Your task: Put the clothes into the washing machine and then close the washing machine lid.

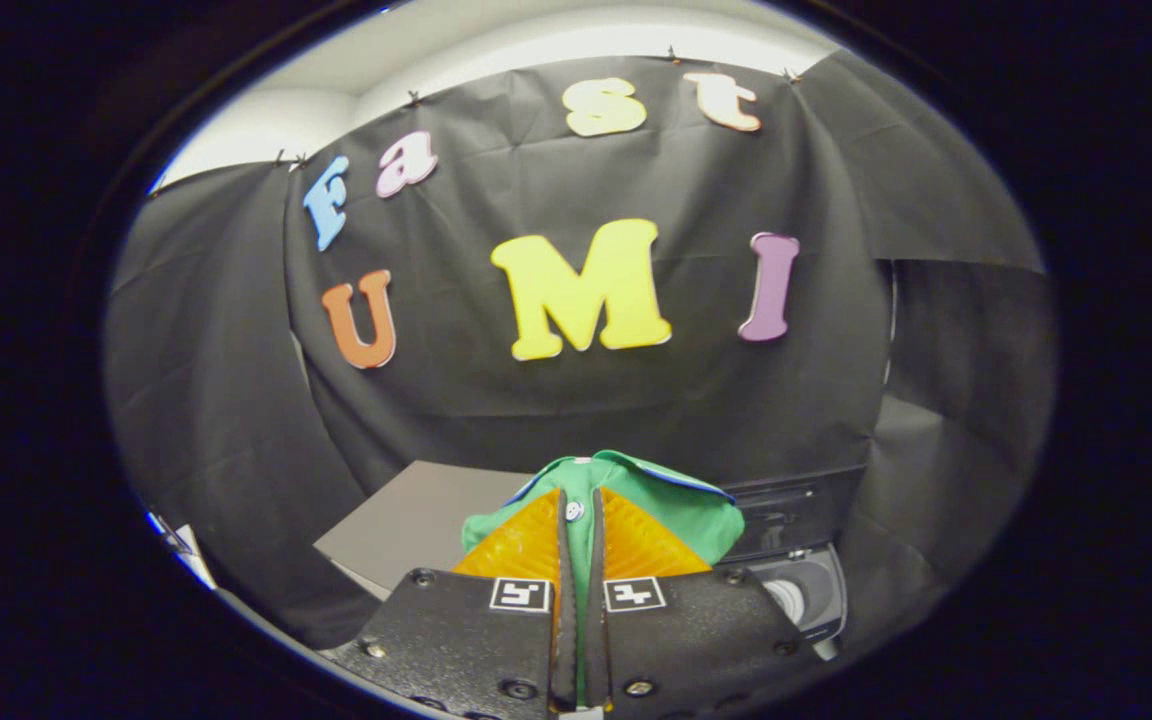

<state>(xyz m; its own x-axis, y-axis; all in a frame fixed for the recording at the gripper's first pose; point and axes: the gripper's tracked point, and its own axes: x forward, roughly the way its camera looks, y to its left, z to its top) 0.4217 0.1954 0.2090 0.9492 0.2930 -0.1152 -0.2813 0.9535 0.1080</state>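
My gripper (581, 520) is shut on a green garment (681, 515) with a blue-edged collar and a white button. The cloth is pinched between the two orange fingers (521, 545) and bunches up just ahead of them, held up in the air. Below and to the right of the fingers I see part of the washing machine (801, 590): a dark control panel and a pale round opening. Its grey lid (406, 520) stands to the left of the garment, raised.
The black cloth wall of the booth closes the space behind and on both sides. A pale ceiling strip runs above it. A small white object (191, 555) lies low at the far left.
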